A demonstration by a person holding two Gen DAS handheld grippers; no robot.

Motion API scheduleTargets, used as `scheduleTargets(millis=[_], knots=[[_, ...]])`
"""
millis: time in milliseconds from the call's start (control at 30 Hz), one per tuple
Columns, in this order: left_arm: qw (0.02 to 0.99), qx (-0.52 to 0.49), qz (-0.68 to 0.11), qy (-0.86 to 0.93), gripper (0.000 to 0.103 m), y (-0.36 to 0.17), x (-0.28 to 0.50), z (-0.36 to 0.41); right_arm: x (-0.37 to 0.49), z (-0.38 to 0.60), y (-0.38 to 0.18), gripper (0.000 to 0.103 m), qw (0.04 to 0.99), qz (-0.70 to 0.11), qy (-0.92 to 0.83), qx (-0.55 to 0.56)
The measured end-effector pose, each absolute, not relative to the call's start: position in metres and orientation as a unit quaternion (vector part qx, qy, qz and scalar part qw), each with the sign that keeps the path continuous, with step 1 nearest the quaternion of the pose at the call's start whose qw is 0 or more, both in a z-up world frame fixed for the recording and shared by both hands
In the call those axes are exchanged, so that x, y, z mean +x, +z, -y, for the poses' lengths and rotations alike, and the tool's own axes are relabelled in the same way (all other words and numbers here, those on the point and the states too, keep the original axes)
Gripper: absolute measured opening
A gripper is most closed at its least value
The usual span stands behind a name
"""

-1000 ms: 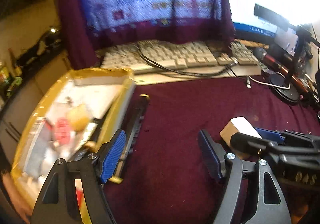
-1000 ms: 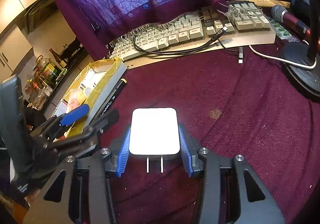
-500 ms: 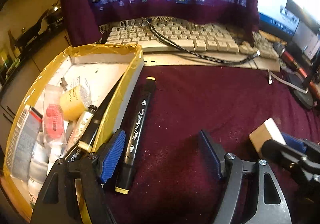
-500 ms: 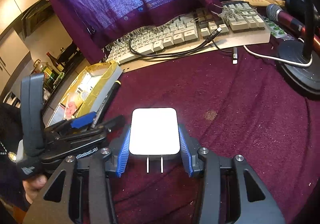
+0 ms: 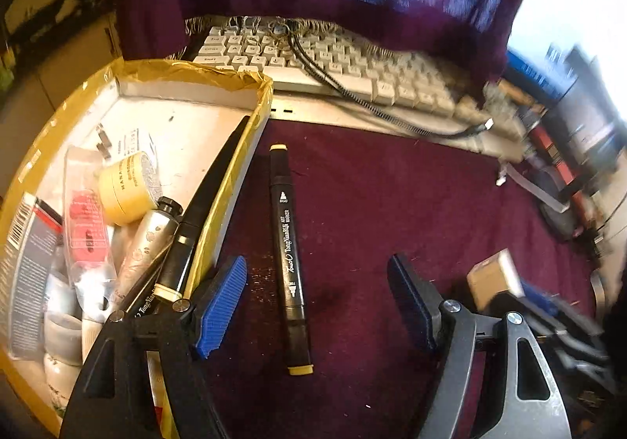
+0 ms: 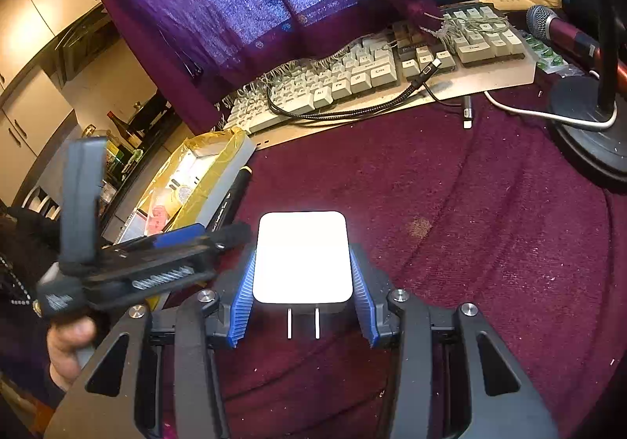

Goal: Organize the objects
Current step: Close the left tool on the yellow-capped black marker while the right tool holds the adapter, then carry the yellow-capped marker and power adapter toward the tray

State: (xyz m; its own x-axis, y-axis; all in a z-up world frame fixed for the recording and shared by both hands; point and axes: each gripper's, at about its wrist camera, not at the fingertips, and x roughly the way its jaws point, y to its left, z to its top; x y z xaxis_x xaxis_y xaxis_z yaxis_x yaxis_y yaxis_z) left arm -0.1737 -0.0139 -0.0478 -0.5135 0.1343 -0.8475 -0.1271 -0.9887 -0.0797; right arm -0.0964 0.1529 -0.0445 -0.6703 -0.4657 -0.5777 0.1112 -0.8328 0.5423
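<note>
A black marker (image 5: 288,254) with yellow ends lies on the maroon cloth beside the yellow-taped box (image 5: 258,98). My left gripper (image 5: 313,305) hovers over its near half, open, with the marker between the blue pads (image 5: 219,305) and untouched by them. A second black marker (image 5: 196,227) leans on the box rim. My right gripper (image 6: 302,282) is shut on a white plug charger (image 6: 301,256), prongs toward the camera, above the cloth. In the right wrist view the left gripper (image 6: 156,258), the marker (image 6: 231,200) and the box (image 6: 219,149) sit at the left.
The box holds a yellow jar (image 5: 125,188), a tube (image 5: 149,243) and several packets. Behind stand a keyboard (image 6: 352,82) with a braided cable (image 6: 352,111), a purple cloth (image 6: 254,8) draped over a monitor, and a microphone stand base (image 6: 588,125). A hand (image 6: 66,341) grips the left tool.
The left gripper has swung down and toward the marker, which now lies between its jaws instead of left of them. The right gripper with the charger has kept still.
</note>
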Motion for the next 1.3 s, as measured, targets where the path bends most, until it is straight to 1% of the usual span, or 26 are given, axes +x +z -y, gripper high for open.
scheduleTargets(millis=[67,133,167,233,267,300,333,500,700,867,967,1033,1233,1300], knots=[[0.052,-0.485,-0.031,0.873,0.068,-0.053,-0.172,0.006,-0.096,-0.152,-0.044,0.044,0.164,0.238,-0.882,0.371],[0.030,-0.478,-0.045,0.877,0.056,-0.054,-0.172,0.002,-0.096,-0.152,-0.044,0.044,0.165,0.236,-0.883,0.371],[0.019,-0.474,-0.047,0.879,0.052,-0.054,-0.172,0.004,-0.096,-0.151,-0.044,0.044,0.165,0.234,-0.883,0.371],[0.003,-0.468,-0.047,0.883,0.036,-0.054,-0.171,0.006,-0.095,-0.151,-0.043,0.044,0.165,0.231,-0.885,0.370],[0.003,-0.466,-0.049,0.883,0.035,-0.054,-0.170,0.006,-0.095,-0.150,-0.043,0.044,0.164,0.229,-0.885,0.370],[0.009,-0.467,-0.048,0.883,0.028,-0.053,-0.168,0.006,-0.095,-0.149,-0.043,0.044,0.164,0.227,-0.885,0.372],[0.015,-0.467,-0.048,0.883,0.013,-0.052,-0.165,0.006,-0.096,-0.149,-0.043,0.044,0.163,0.225,-0.885,0.374],[0.036,-0.456,-0.028,0.889,0.012,-0.052,-0.138,0.012,-0.098,-0.145,-0.044,0.043,0.151,0.211,-0.887,0.381],[0.074,-0.465,0.035,0.881,0.012,-0.053,-0.102,0.023,-0.100,-0.145,-0.047,0.043,0.140,0.208,-0.886,0.390],[0.065,-0.460,0.050,0.884,0.012,-0.052,-0.116,0.026,-0.101,-0.143,-0.048,0.043,0.138,0.203,-0.885,0.395],[0.042,-0.437,0.023,0.898,0.012,-0.055,-0.122,0.022,-0.101,-0.144,-0.048,0.043,0.137,0.204,-0.885,0.395],[0.035,-0.431,0.019,0.902,0.012,-0.055,-0.119,0.021,-0.102,-0.143,-0.048,0.043,0.137,0.204,-0.885,0.395],[0.058,-0.436,0.063,0.896,0.012,-0.055,-0.111,0.030,-0.103,-0.143,-0.048,0.043,0.137,0.203,-0.885,0.396],[0.059,-0.436,0.067,0.895,0.012,-0.054,-0.108,0.031,-0.103,-0.143,-0.048,0.044,0.137,0.203,-0.885,0.396]])
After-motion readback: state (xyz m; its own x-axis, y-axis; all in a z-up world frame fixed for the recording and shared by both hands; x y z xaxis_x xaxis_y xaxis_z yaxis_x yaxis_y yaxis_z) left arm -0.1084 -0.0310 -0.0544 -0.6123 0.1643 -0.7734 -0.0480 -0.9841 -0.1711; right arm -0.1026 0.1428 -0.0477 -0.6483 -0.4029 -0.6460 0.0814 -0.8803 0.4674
